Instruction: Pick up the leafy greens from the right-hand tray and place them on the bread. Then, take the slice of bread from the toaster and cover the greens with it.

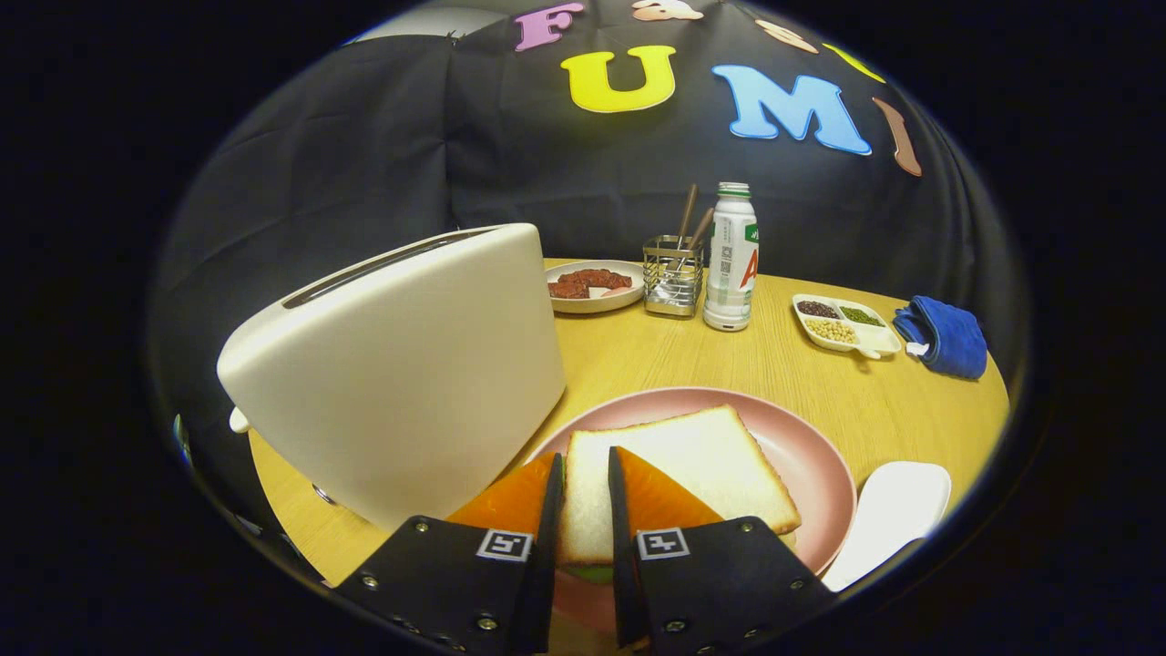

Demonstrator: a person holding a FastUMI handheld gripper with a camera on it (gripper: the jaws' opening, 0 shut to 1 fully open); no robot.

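A white slice of bread (692, 456) lies flat on the pink plate (815, 446). A bit of leafy green (594, 575) peeks out from under its near edge. My gripper (583, 454) hangs over the slice's near left corner. Its fingers stand a narrow gap apart, and bread shows through the gap. I cannot see either finger pressing on the slice. The cream toaster (401, 364) stands just left of the plate, and nothing sticks up from its slot. The white tray (897, 510) to the right of the plate looks bare.
At the back of the round wooden table (638, 355) are a dish of red food (592, 284), a wire holder with utensils (672, 273) and a white bottle (731, 260). A divided dish of beans (845, 323) and a blue cloth (943, 335) lie at the right.
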